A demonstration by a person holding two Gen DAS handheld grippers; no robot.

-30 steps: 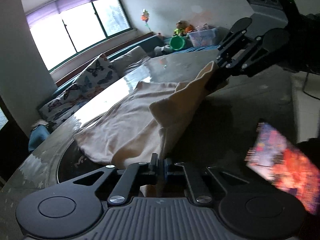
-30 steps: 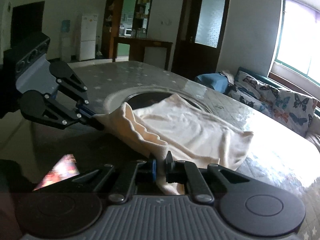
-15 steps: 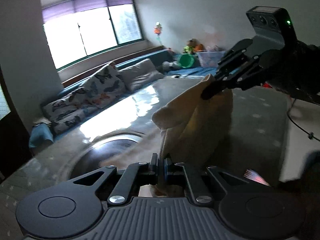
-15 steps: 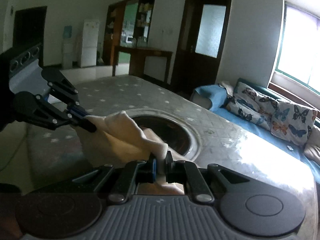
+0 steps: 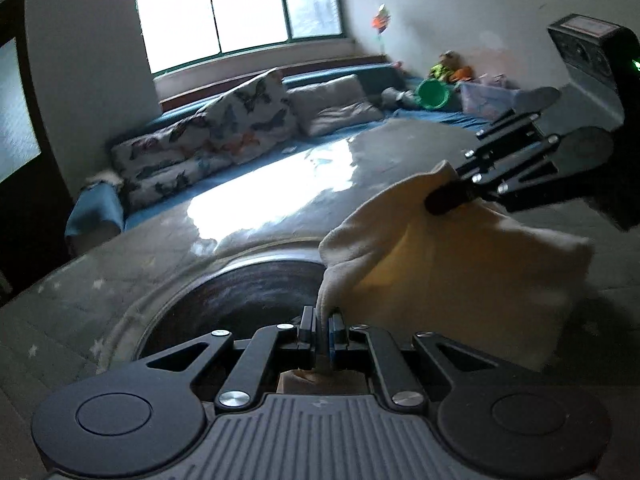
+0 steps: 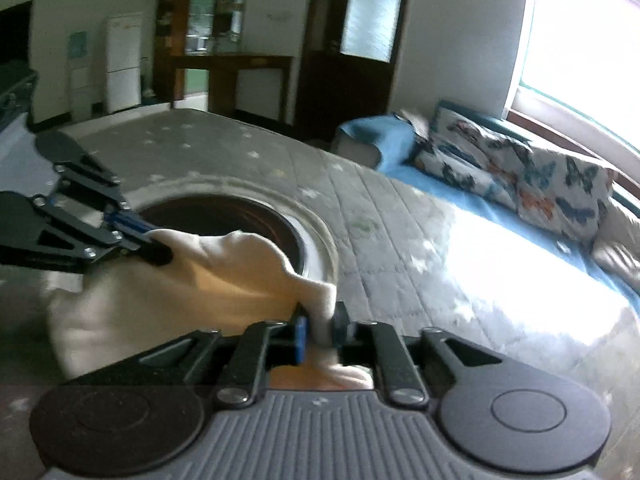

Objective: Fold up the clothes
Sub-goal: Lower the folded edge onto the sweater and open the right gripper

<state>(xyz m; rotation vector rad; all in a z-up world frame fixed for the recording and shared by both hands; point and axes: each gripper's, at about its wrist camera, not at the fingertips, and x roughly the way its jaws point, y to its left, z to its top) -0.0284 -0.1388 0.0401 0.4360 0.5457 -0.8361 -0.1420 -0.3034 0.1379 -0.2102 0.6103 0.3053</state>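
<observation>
Cloth (image 5: 460, 280) hangs lifted above the counter's (image 5: 100, 292) dark round inset (image 5: 248, 296), left gripper (image 5: 323, 330) and right gripper (image 6: 320, 330) each clamping a top corner. Jaws pinched tight, probably to let the cream garment drape straight for a fold

Butterfly cushions (image 5: 224, 136) on blue sofa (image 6: 460, 196); green bowl (image 5: 432, 94); white fridge (image 6: 123, 62).

Soft matt cream cloth (image 5: 460, 276), glossy quilted table cover (image 5: 260, 208), matt black plastic tongs (image 5: 322, 330)
</observation>
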